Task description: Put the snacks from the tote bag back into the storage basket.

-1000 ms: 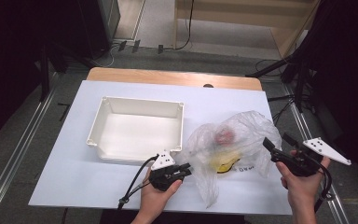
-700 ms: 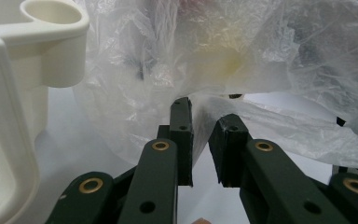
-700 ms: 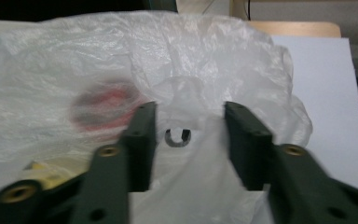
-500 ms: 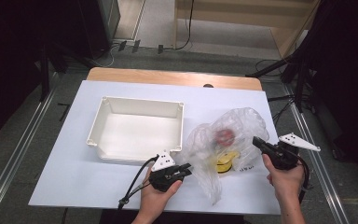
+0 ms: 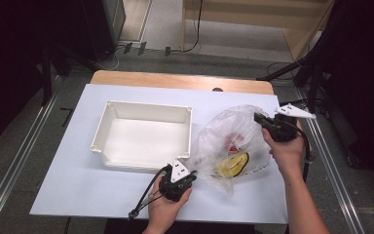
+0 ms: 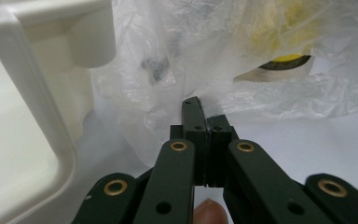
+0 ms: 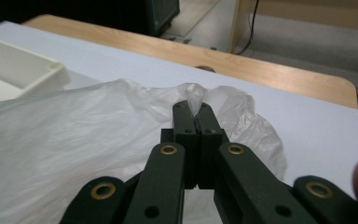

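White table (image 5: 78, 195) carries my clear plastic bag (image 5: 233, 141), holding a yellow item (image 5: 231, 165) and something red (image 5: 232, 143). My left gripper (image 5: 191, 174) and right gripper (image 5: 258, 117) each pinch its film; an empty white tray (image 5: 143, 139) sits just beyond my left gripper.

A lab: white-topped table (image 5: 126, 195) between floor rails (image 5: 14, 165), cables (image 5: 195, 29) on the floor

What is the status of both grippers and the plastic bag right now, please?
Left gripper and right gripper both shut on plastic bag. White bin alongside bag.
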A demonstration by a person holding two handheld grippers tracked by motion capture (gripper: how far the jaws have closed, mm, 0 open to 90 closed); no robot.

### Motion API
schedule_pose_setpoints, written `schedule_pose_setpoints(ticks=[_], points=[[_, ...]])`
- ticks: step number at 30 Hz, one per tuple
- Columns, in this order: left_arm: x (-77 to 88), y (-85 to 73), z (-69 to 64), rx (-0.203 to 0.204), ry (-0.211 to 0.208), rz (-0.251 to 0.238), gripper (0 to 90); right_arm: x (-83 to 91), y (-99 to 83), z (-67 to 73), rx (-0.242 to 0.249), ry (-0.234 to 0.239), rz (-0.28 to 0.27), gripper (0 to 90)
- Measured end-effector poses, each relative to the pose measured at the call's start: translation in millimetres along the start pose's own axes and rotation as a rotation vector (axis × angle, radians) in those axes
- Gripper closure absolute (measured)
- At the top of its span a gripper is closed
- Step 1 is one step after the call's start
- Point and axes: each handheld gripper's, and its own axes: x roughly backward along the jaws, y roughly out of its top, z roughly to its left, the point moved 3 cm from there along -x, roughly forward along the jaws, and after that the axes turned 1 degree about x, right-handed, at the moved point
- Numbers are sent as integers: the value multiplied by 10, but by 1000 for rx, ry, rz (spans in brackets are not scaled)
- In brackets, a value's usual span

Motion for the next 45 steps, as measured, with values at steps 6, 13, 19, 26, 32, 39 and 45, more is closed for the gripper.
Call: schedule_pose_setpoints(ticks=[6, 13, 19, 26, 32, 39, 45], points=[[-14, -5, -3, -7, 7, 30, 900, -471, -313, -243, -47, -81, 155, 900], [51, 8, -60, -43, -38, -52, 793, -507, -662, -515, -151, -126, 194, 817], [221, 92, -220, -48, -101, -155, 535, -72, -396, -346, -147, -50, 3, 442], [467, 337, -342, -95, -65, -279, 360, 465, -411, -52, -108, -1, -87, 323], [218, 595, -391, -111, 6, -197, 285, 635, -575, 97, -123, -4, -88, 291], [-255, 688, -476, -113, 84, -148, 367, 425, -913, 242, -133, 26, 24, 348], [-490, 677, -490, -110, 145, -83, 698, 287, -1101, 271, -130, 70, 133, 556]])
